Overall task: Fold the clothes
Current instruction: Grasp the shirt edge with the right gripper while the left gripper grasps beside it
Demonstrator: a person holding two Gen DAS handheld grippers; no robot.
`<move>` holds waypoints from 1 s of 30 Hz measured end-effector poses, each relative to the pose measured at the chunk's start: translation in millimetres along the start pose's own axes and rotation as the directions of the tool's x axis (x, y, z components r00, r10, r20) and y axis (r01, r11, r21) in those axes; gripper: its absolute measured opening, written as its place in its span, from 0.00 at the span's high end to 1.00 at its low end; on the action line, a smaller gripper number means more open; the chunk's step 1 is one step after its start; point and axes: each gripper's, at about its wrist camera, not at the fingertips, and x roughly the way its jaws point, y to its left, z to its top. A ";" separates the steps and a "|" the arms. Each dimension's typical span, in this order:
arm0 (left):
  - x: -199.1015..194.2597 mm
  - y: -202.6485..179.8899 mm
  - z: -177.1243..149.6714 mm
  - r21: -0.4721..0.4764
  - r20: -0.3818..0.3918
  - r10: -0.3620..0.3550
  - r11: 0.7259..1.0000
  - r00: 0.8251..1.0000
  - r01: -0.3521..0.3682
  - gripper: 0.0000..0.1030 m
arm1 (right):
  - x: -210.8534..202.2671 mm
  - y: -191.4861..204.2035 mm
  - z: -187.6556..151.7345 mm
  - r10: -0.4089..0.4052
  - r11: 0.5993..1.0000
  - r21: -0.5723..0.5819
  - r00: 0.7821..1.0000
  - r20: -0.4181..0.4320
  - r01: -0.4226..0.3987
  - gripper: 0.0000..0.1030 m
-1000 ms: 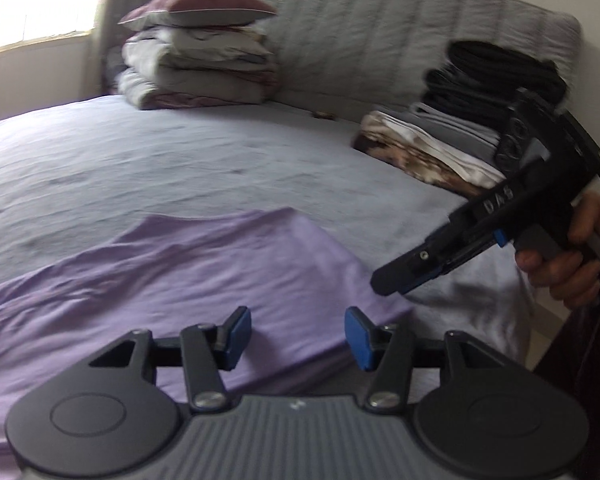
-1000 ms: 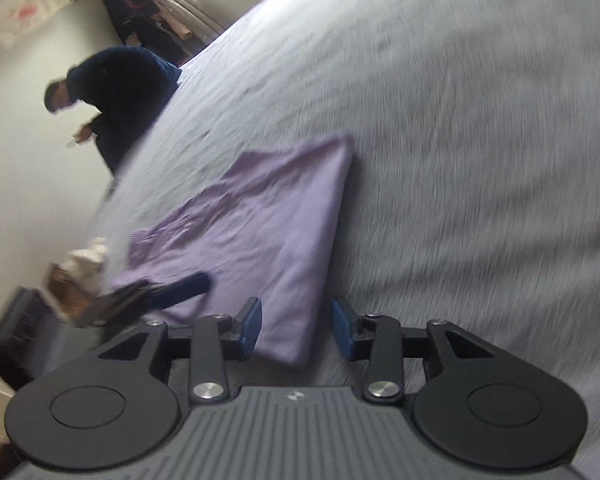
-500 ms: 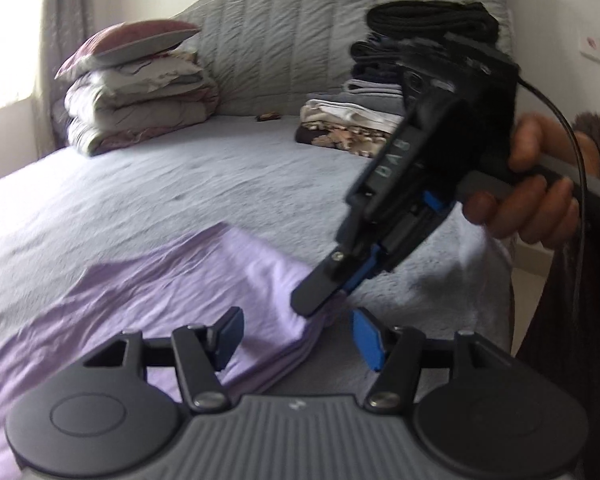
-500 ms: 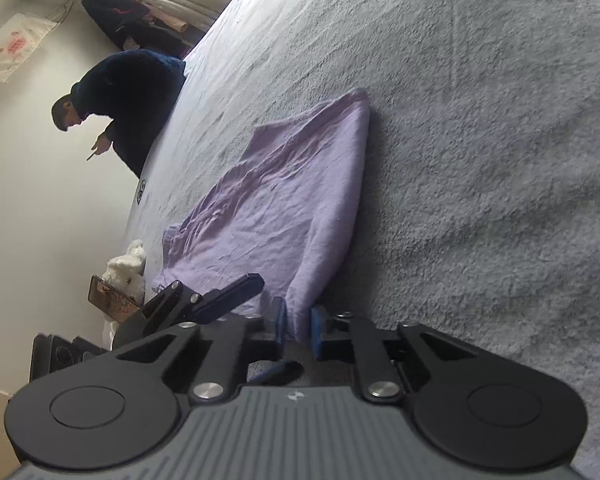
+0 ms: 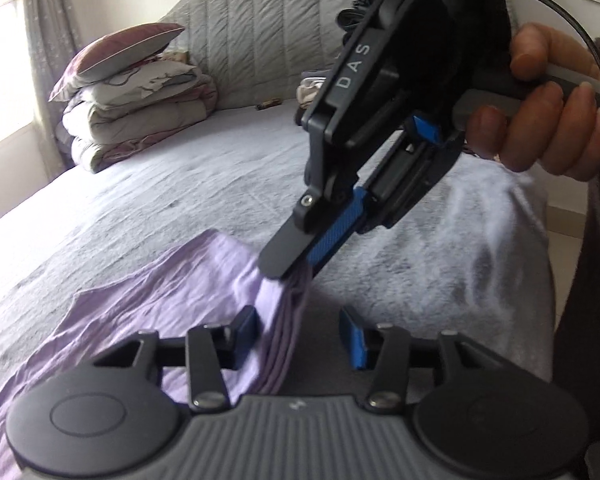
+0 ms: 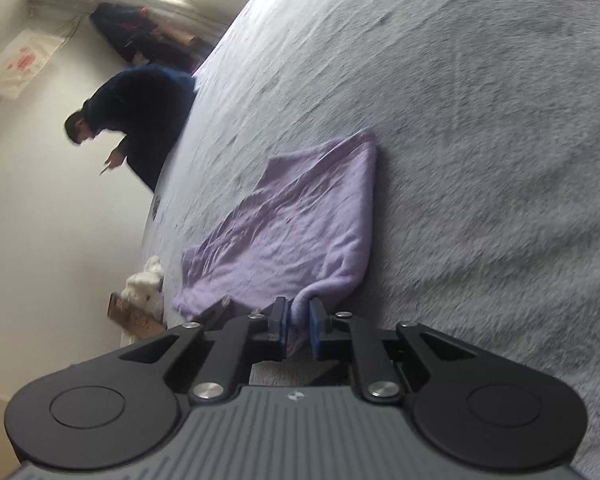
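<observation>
That thin, floppy lilac cotton garment [image 6: 300,216] is pinched at its corner by the right hand-held gripper [image 6: 298,326], jaws easing slightly, while the left hand-held gripper [image 5: 298,338] is closing, not yet clamped, on the bunched edge just below.

hidden: folded stack [image 5: 312,88] behind right tongs [image 5: 296,270] | cut off: lilac garment [image 5: 160,300], bottom-left edge

The setting is a bedroom in a home. It contains a large bed [image 5: 188,184] covered with a grey sheet, a padded grey headboard [image 5: 260,40], a pillow [image 5: 128,46] resting on a pile of folded quilts [image 5: 140,120], and a curtained window [image 5: 4,76]. A stack of folded clothes [image 5: 312,88] lies near the headboard, and another person [image 6: 140,120] stands at the bedside.
</observation>
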 end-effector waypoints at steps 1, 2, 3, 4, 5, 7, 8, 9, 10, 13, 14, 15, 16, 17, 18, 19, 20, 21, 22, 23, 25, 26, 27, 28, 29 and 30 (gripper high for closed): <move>0.5 0.4 0.2 -0.005 -0.002 0.004 1.000 1.000 -0.004 0.57 | -0.7 -2.7 3.5 -0.014 1.000 0.012 1.000 0.016 0.014 0.81; 0.8 0.4 0.5 -0.009 -0.002 0.009 1.000 1.000 -0.009 0.59 | -1.6 -5.6 7.2 -0.036 0.999 0.022 0.999 0.040 0.035 0.75; 1.0 0.5 0.7 -0.012 -0.003 0.012 1.000 1.000 -0.012 0.59 | -2.9 -9.4 10.8 -0.064 0.998 0.034 0.996 0.069 0.061 0.70; 1.1 0.6 0.9 -0.014 -0.003 0.013 1.000 1.000 -0.013 0.60 | -3.1 -13.1 14.5 -0.088 0.995 0.051 0.992 0.091 0.084 0.70; 0.9 0.9 1.1 -0.017 -0.003 0.015 1.000 1.000 -0.015 0.60 | -1.8 -16.5 18.1 -0.100 0.993 0.068 0.989 0.105 0.094 0.70; 0.1 1.6 1.1 -0.022 -0.003 0.021 1.000 1.000 -0.021 0.64 | 2.1 -22.0 24.8 -0.105 0.991 0.095 0.986 0.125 0.094 0.70; 0.0 1.6 1.1 -0.025 -0.002 0.027 0.999 1.000 -0.027 0.68 | 4.8 -23.0 27.5 -0.102 0.991 0.103 0.986 0.134 0.088 0.70; 0.3 1.5 1.1 -0.026 -0.001 0.036 0.999 0.999 -0.036 0.70 | 7.5 -23.0 29.7 -0.099 0.991 0.107 0.984 0.146 0.084 0.70; 0.5 1.3 1.2 -0.029 0.000 0.044 0.999 0.999 -0.044 0.73 | 11.0 -21.6 31.3 -0.100 0.991 0.105 0.982 0.158 0.084 0.70; -1.8 0.8 1.4 -0.048 0.010 0.069 0.996 0.998 -0.069 0.81 | 23.5 -15.6 34.9 -0.111 0.991 0.089 0.977 0.181 0.096 0.70; -2.9 0.8 1.8 -0.058 0.013 0.075 0.996 0.997 -0.074 0.81 | 27.9 -13.8 35.8 -0.114 0.991 0.084 0.976 0.185 0.100 0.70; -3.9 0.9 2.1 -0.068 0.017 0.079 0.995 0.997 -0.078 0.82 | 31.4 -11.9 36.8 -0.118 0.991 0.078 0.975 0.188 0.105 0.70; -4.7 1.2 1.9 -0.079 0.020 0.084 0.993 0.996 -0.082 0.85 | 34.4 -9.8 37.9 -0.121 0.991 0.072 0.974 0.192 0.109 0.70; -5.4 1.8 1.4 -0.091 0.022 0.091 0.992 0.996 -0.088 0.89 | 37.4 -7.7 39.0 -0.125 0.991 0.065 0.973 0.195 0.114 0.71; -5.9 2.5 0.9 -0.104 0.022 0.101 0.990 0.995 -0.098 0.91 | 39.1 -4.9 39.8 -0.133 0.991 0.059 0.970 0.204 0.123 0.71; -6.7 3.0 0.8 -0.119 0.022 0.112 0.987 0.993 -0.109 0.94 | 40.0 -1.5 40.4 -0.144 0.989 0.054 0.966 0.217 0.135 0.73; -7.7 3.5 0.8 -0.131 0.024 0.121 0.984 0.992 -0.117 0.94 | 40.2 1.9 41.0 -0.150 0.989 0.044 0.962 0.229 0.144 0.80; -8.7 4.0 0.9 -0.144 0.026 0.130 0.982 0.991 -0.125 0.94 | 40.3 5.6 41.7 -0.148 0.989 0.029 0.960 0.238 0.146 0.86; -10.3 5.0 1.0 -0.161 0.028 0.137 0.978 0.990 -0.131 0.95 | 40.6 9.6 42.5 -0.143 0.989 0.014 0.959 0.244 0.144 0.86; -12.4 6.7 1.3 -0.181 0.030 0.141 0.974 0.990 -0.133 0.95 | 40.8 13.5 43.4 -0.138 0.990 0.000 0.959 0.249 0.143 0.88; -17.6 12.5 1.2 -0.235 0.037 0.144 0.963 0.989 -0.131 0.95 | 41.3 20.4 45.4 -0.124 0.991 -0.021 0.959 0.257 0.133 0.90; -20.7 16.3 0.6 -0.266 0.043 0.144 0.955 0.989 -0.128 0.95 | 41.8 23.5 46.4 -0.116 0.991 -0.028 0.959 0.259 0.128 0.90; -24.3 21.0 -0.6 -0.302 0.050 0.143 0.946 0.988 -0.122 0.95 | 42.7 26.6 47.5 -0.107 0.992 -0.035 0.960 0.260 0.121 0.91; -27.9 26.2 -2.0 -0.338 0.059 0.142 0.934 0.988 -0.114 0.95 | 43.8 29.5 48.6 -0.098 0.993 -0.041 0.961 0.260 0.113 0.91; -31.2 31.4 -3.7 -0.373 0.066 0.143 0.921 0.988 -0.108 0.95 | 45.4 32.1 49.9 -0.089 0.993 -0.046 0.962 0.259 0.104 0.91; -34.3 36.6 -5.5 -0.407 0.071 0.145 0.908 0.987 -0.104 0.95 | 47.3 34.6 51.4 -0.080 0.994 -0.049 0.963 0.258 0.096 0.92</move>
